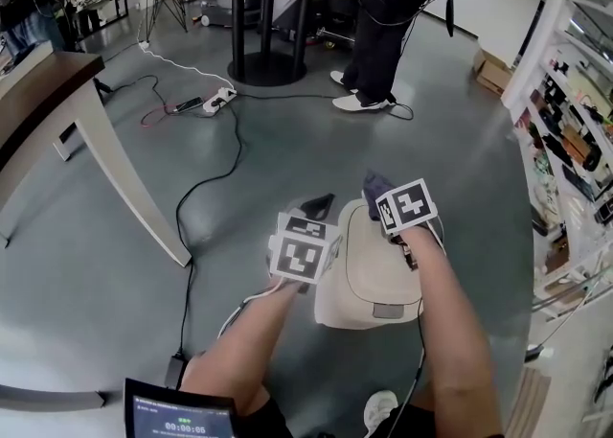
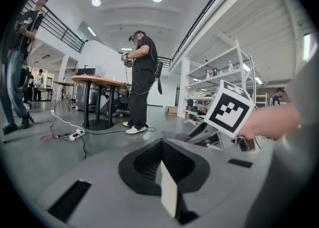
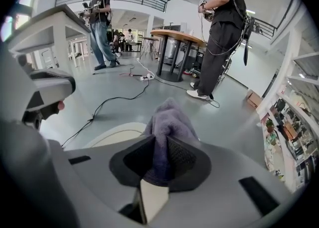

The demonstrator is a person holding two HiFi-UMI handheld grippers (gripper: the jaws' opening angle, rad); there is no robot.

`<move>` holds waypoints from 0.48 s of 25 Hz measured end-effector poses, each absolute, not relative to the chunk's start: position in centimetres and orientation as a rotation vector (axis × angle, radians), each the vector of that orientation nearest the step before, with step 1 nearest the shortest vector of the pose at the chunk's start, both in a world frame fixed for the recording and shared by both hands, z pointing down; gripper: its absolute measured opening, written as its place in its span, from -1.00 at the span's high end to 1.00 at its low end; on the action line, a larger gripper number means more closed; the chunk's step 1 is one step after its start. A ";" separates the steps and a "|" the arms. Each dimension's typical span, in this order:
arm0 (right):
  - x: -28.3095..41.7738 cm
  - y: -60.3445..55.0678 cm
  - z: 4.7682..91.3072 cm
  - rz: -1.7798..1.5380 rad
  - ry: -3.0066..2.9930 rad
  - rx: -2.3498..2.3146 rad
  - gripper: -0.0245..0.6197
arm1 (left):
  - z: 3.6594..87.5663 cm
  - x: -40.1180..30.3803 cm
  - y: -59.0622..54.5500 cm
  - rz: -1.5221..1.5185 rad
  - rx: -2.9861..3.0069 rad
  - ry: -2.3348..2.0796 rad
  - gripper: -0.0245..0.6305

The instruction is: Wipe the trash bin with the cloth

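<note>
Cloth (image 3: 168, 122) sits pinched in my right gripper (image 3: 162, 164) at the trash bin (image 1: 369, 278), frame centre. My left gripper (image 2: 160, 162) is pressed together, empty. Risk: the unbraced bin may tip under wiping.

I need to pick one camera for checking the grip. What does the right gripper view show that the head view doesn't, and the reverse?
Only the right gripper view shows how the right gripper grips: its jaws are shut on the purple cloth, with fabric bunched up past them. Only the head view shows the whole cream trash bin from above, lid closed. Both show the cloth, at least part of the bin, the left gripper beside it, and the standing person in black.
</note>
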State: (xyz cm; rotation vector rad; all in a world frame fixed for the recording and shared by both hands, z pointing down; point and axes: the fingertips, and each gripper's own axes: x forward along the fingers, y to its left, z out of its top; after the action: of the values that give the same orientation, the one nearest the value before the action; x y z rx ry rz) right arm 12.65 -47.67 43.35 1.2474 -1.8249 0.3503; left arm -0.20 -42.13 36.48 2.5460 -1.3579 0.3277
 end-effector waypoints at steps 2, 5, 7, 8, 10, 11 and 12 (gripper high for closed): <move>13.5 -47.5 43.4 0.352 -1.815 1.260 0.71 | 36.5 0.2 -41.9 0.347 2.560 -1.355 0.93; 15.0 -47.5 43.3 0.360 -1.806 1.279 0.71 | 36.4 0.6 -41.8 0.342 2.570 -1.348 0.93; 15.8 -47.5 43.4 0.362 -1.811 1.286 0.71 | 36.6 0.7 -41.9 0.323 2.561 -1.345 0.93; 16.3 -47.5 43.4 0.362 -1.813 1.290 0.71 | 36.6 0.7 -41.9 0.316 2.555 -1.340 0.93; 17.1 -47.5 43.5 0.368 -1.812 1.300 0.71 | 36.5 1.1 -41.7 0.315 2.557 -1.321 0.93; 17.6 -47.5 43.5 0.372 -1.808 1.304 0.71 | 36.6 1.3 -41.7 0.319 2.562 -1.315 0.93; 18.0 -47.5 43.6 0.376 -1.800 1.308 0.71 | 36.7 1.4 -41.7 0.326 2.567 -1.313 0.93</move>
State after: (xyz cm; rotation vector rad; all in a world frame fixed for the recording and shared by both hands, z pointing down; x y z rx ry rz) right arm 17.97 -47.55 43.58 1.3077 -1.8003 0.3755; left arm 1.42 -41.71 36.68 2.5672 -1.3133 0.3258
